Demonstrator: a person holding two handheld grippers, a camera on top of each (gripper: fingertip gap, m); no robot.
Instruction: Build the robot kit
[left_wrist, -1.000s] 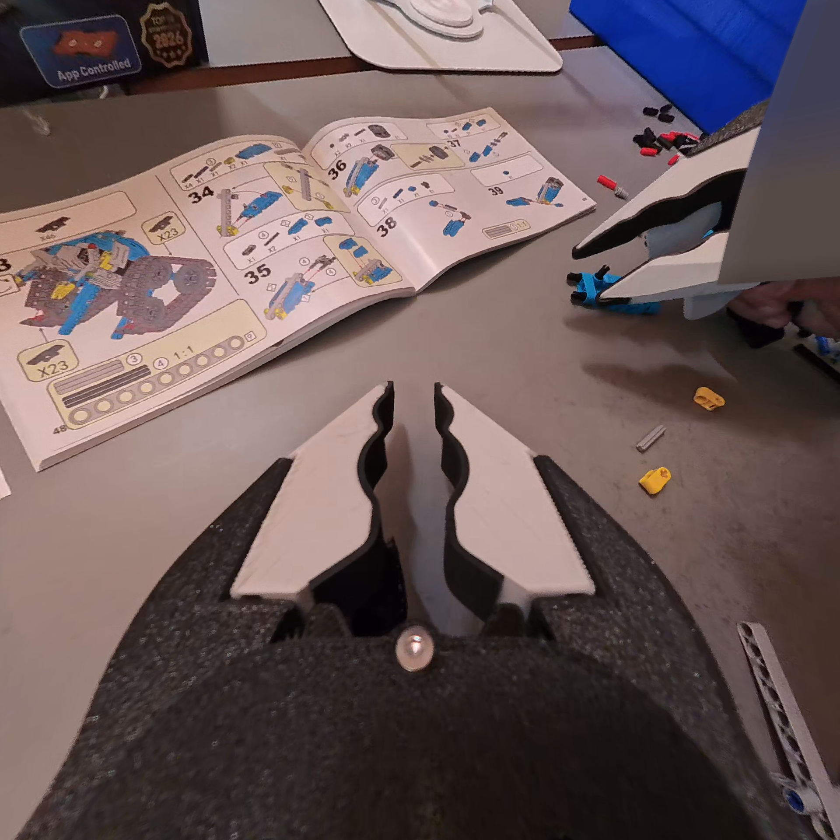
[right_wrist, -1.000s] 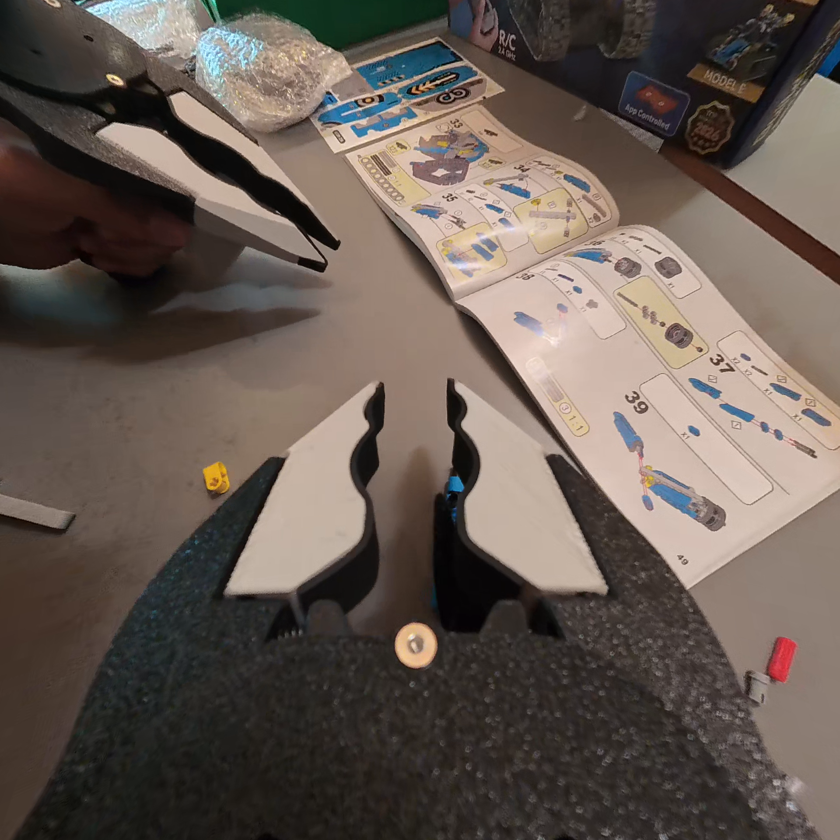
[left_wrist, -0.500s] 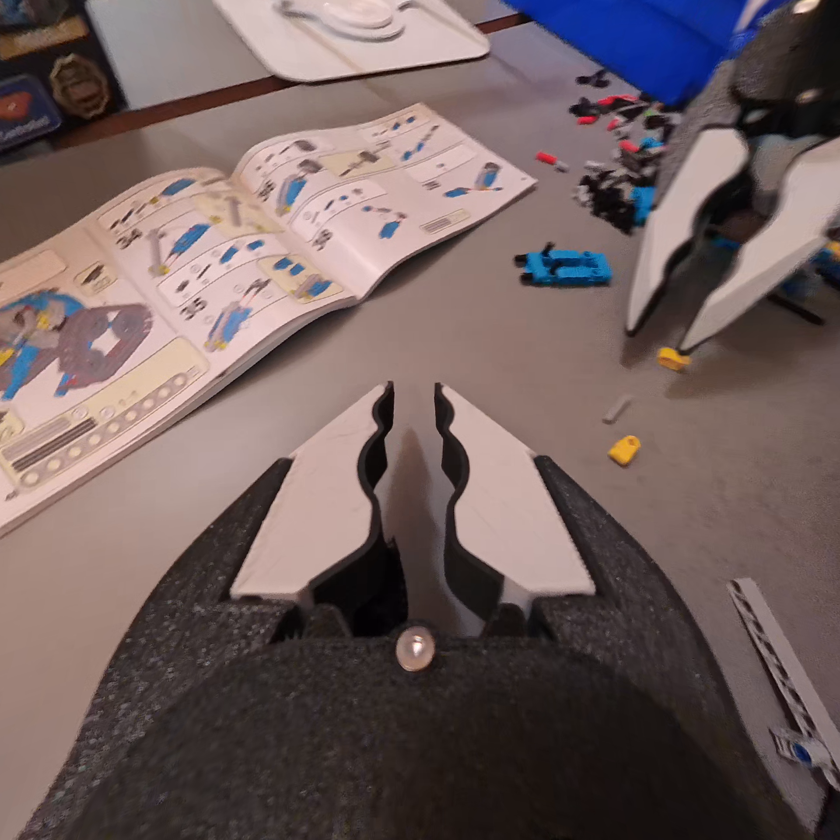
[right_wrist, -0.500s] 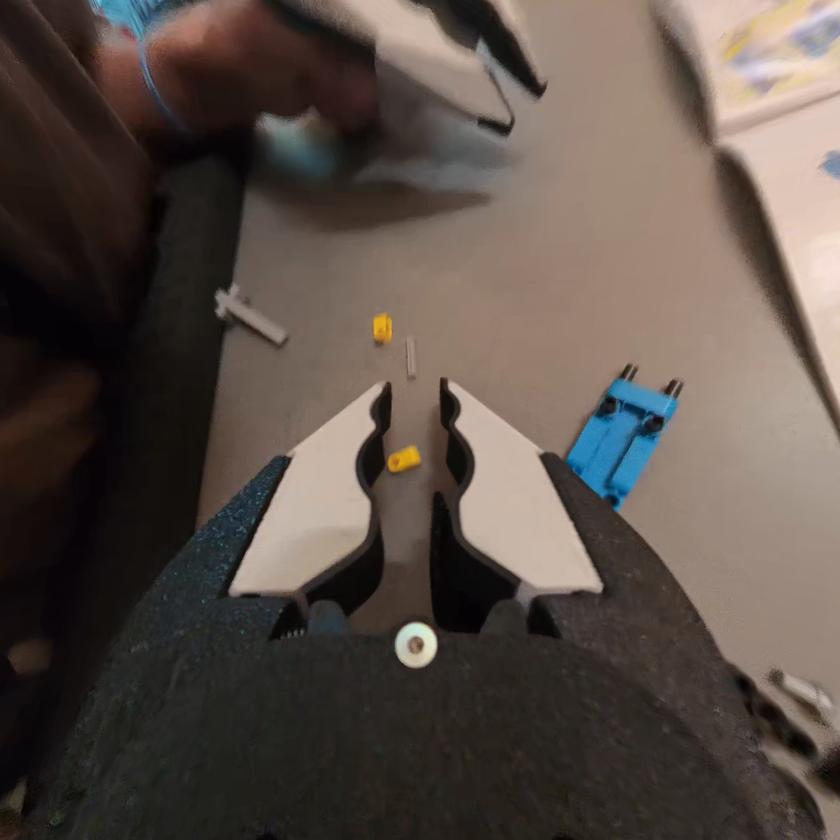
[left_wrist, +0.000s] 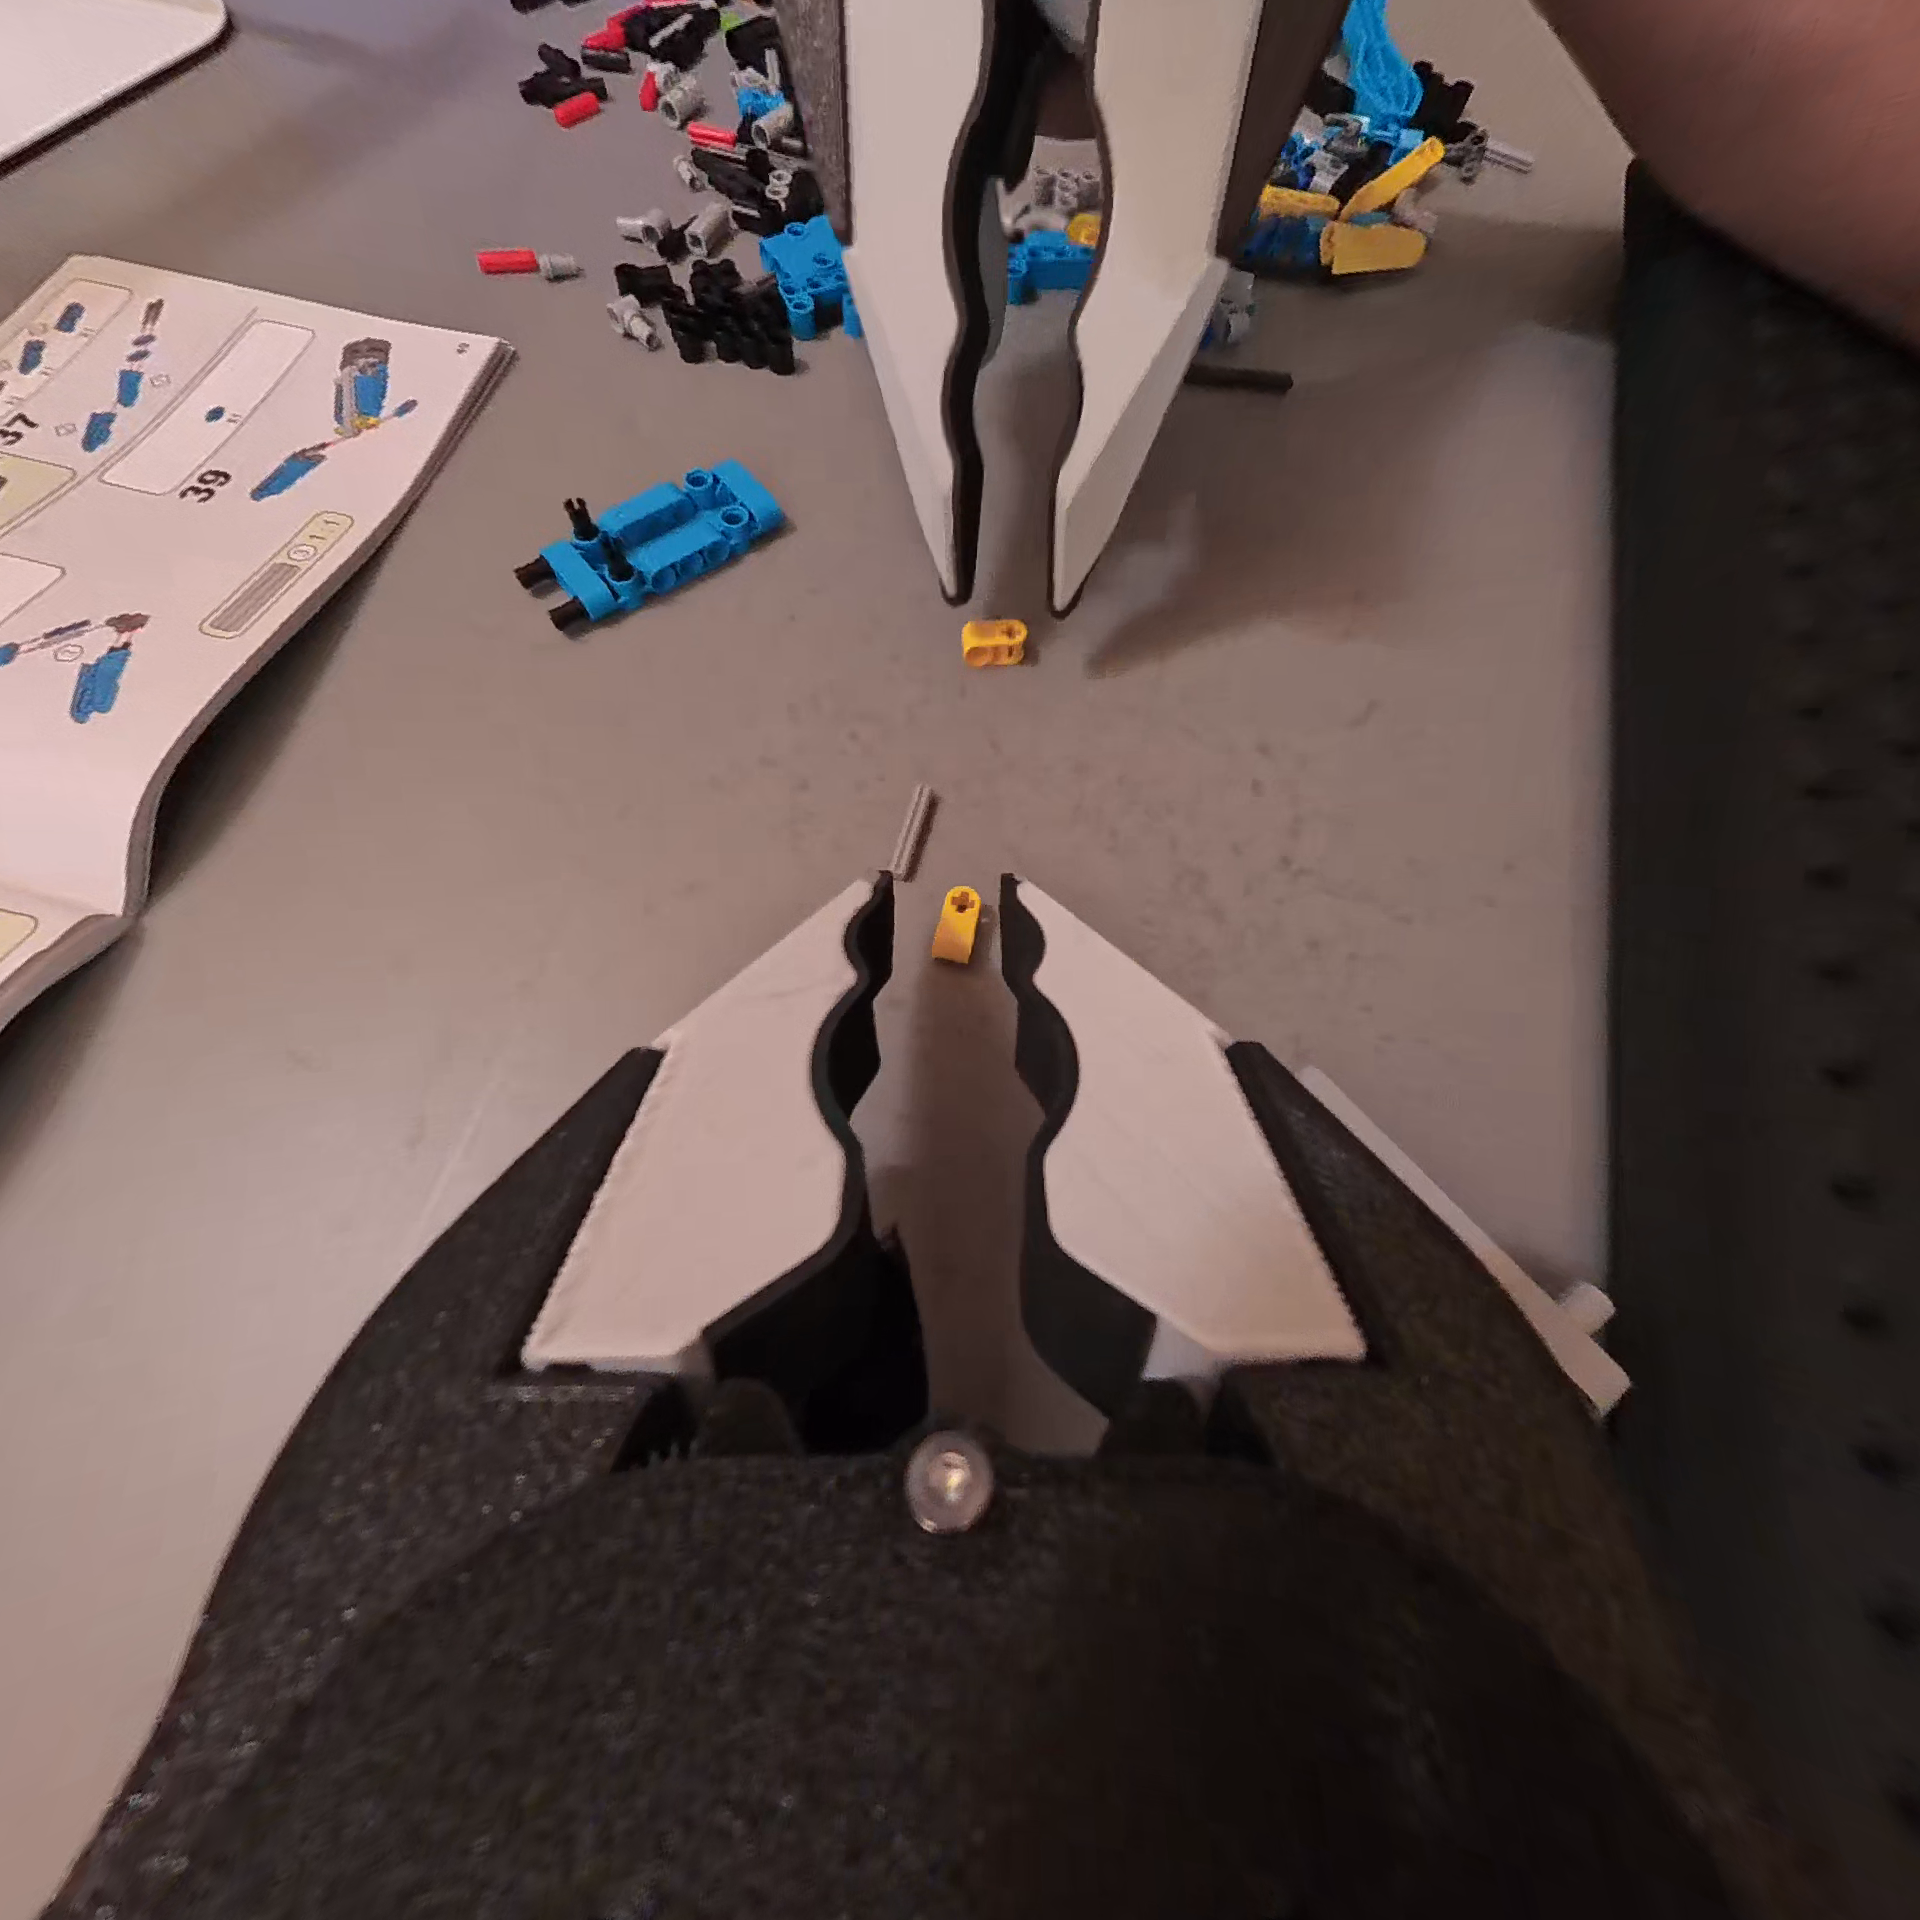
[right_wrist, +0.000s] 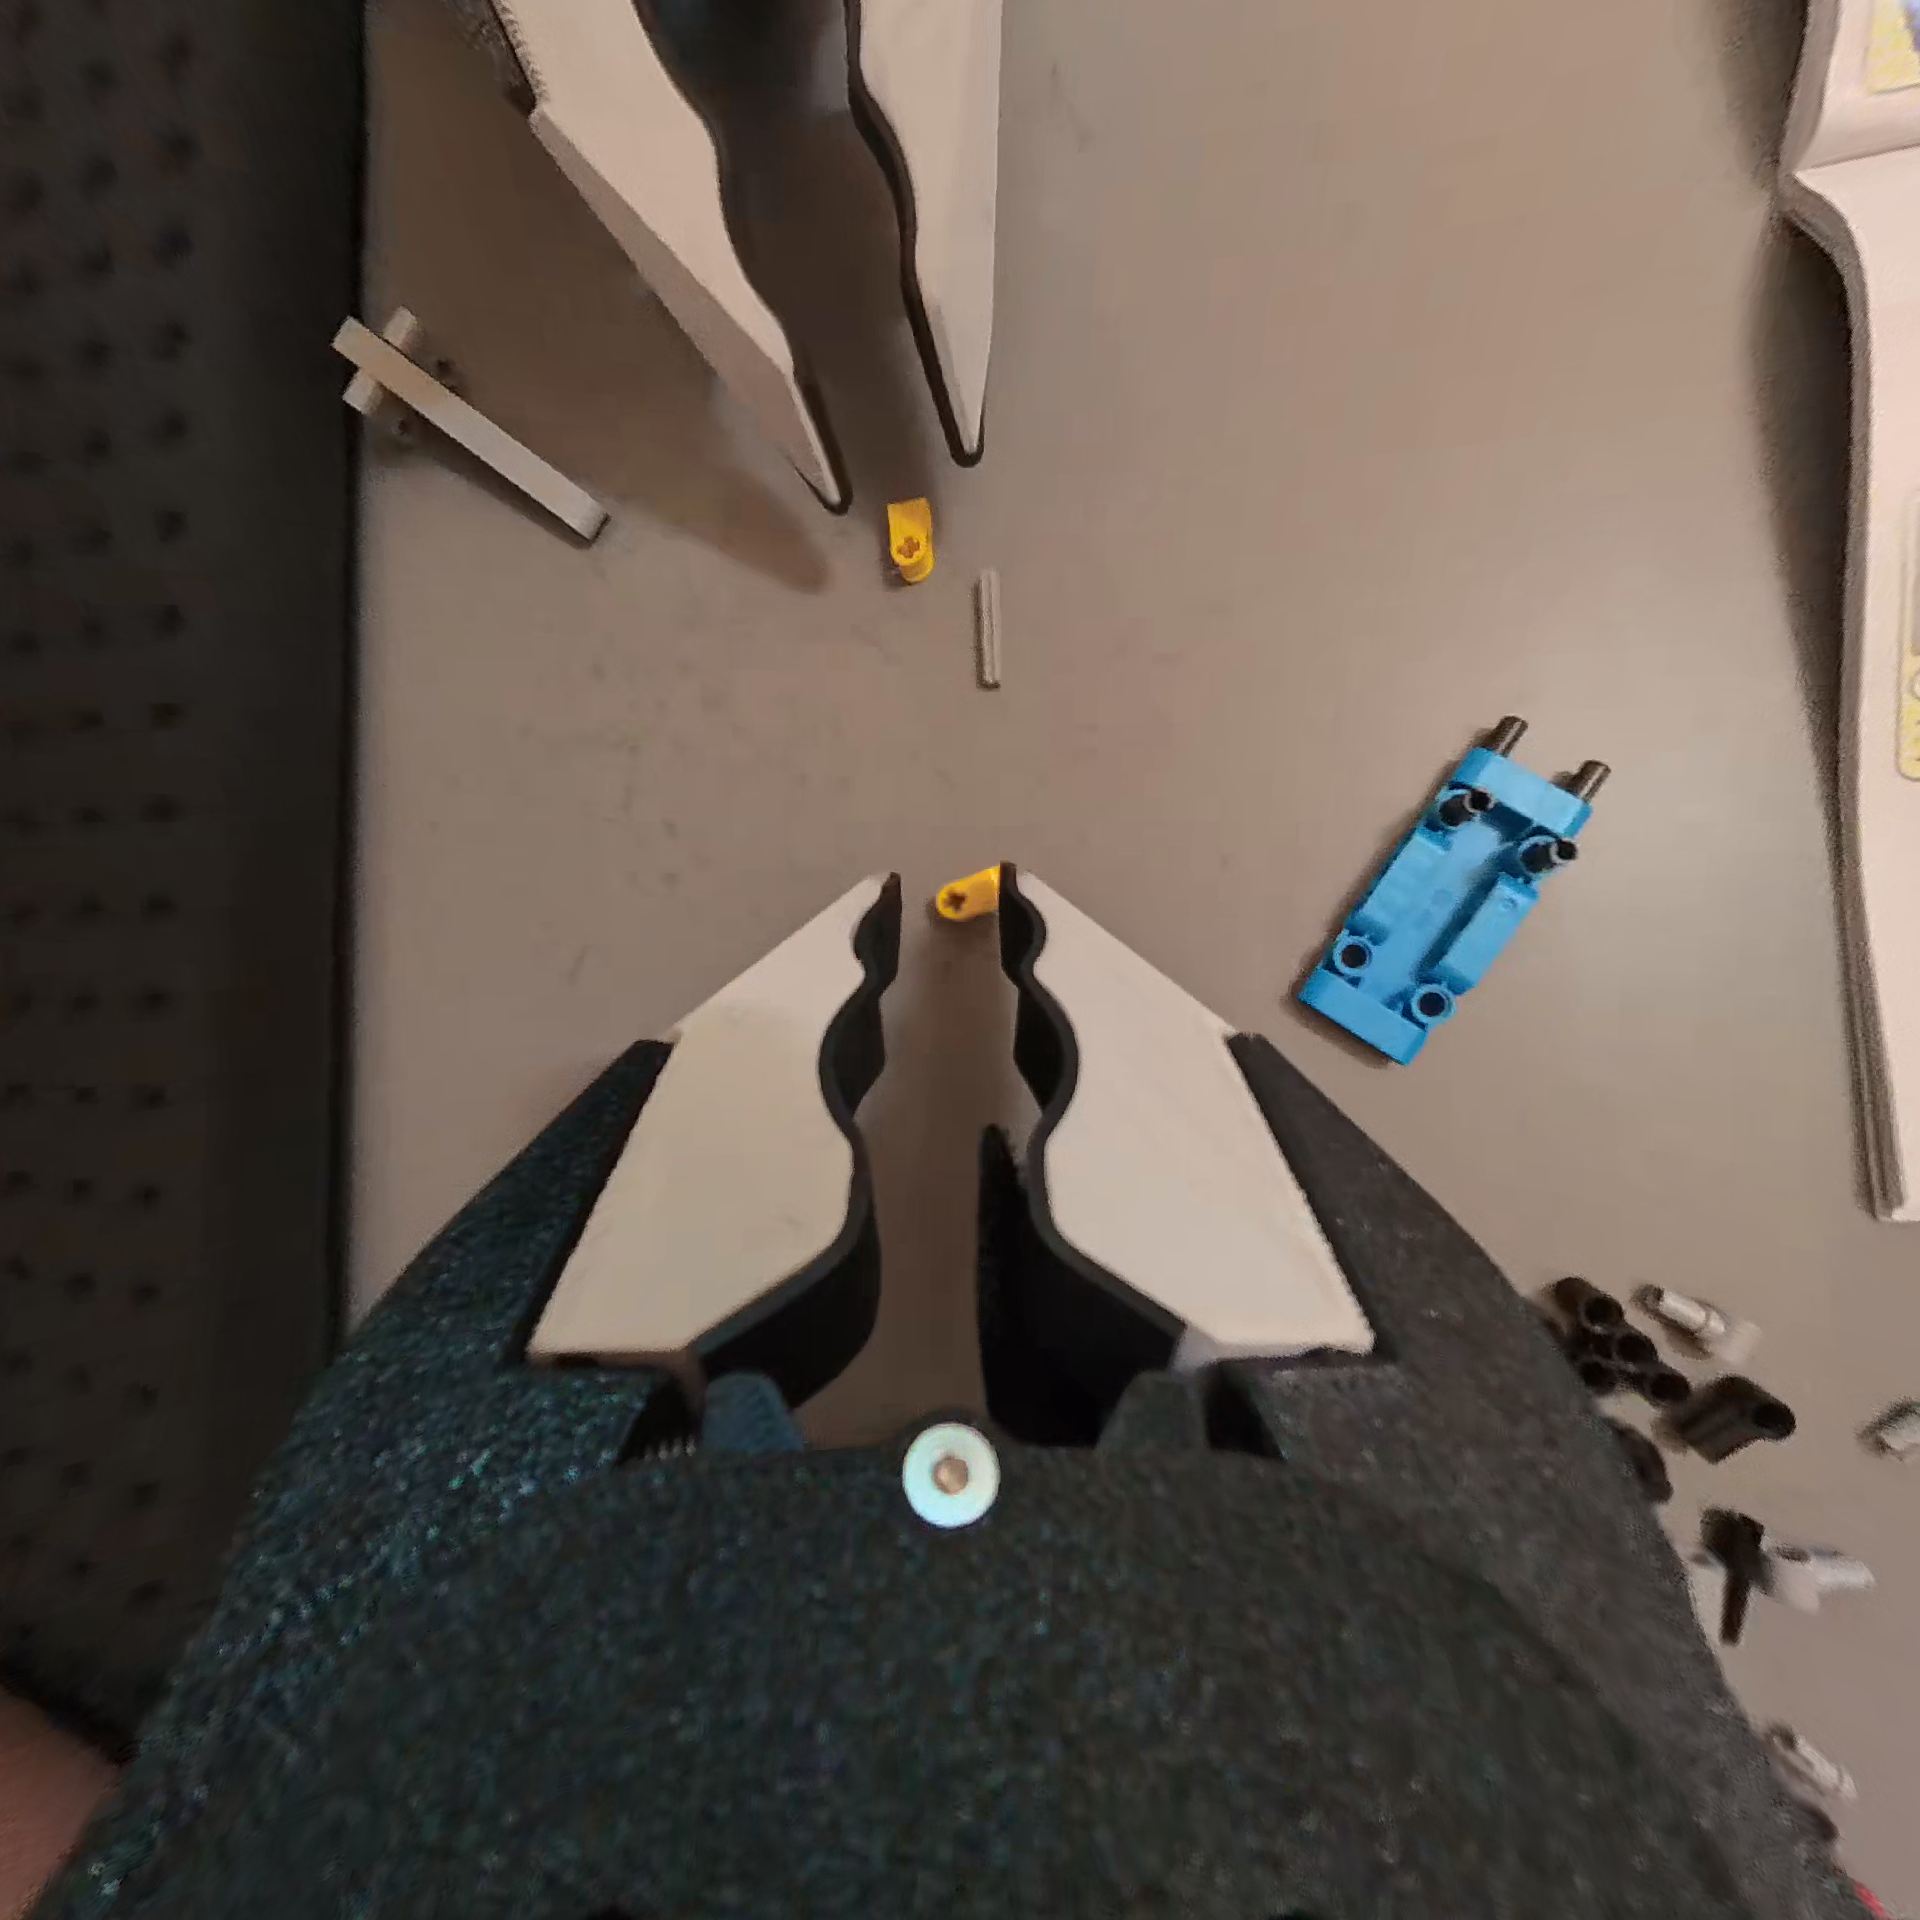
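Both grippers point at each other over a grey table (left_wrist: 1299, 831). My left gripper (left_wrist: 945, 883) is open, low over the table, with a small yellow connector (left_wrist: 956, 923) lying between its fingertips. My right gripper (right_wrist: 948, 881) is open, and a second yellow connector (right_wrist: 968, 894) lies between its tips, against the right finger. In the left wrist view the right gripper (left_wrist: 1010, 603) comes down from the top just behind that connector (left_wrist: 994, 641). In the right wrist view the left gripper (right_wrist: 902, 480) shows at the top by its connector (right_wrist: 911, 538). A short grey axle (left_wrist: 912, 828) lies between them.
A blue assembly with black pins (left_wrist: 649, 545) lies left of the grippers, beside an open instruction booklet (left_wrist: 156, 520). A pile of loose parts (left_wrist: 717, 281) lies behind. A grey beam (right_wrist: 468, 426) lies near a black perforated mat (right_wrist: 156, 727). About 7 cm separates my left fingertips from my right.
Both grippers have swung towards each other and dropped towards the table; they now meet tip to tip over the yellow connectors. The right gripper has moved away from the blue assembly.
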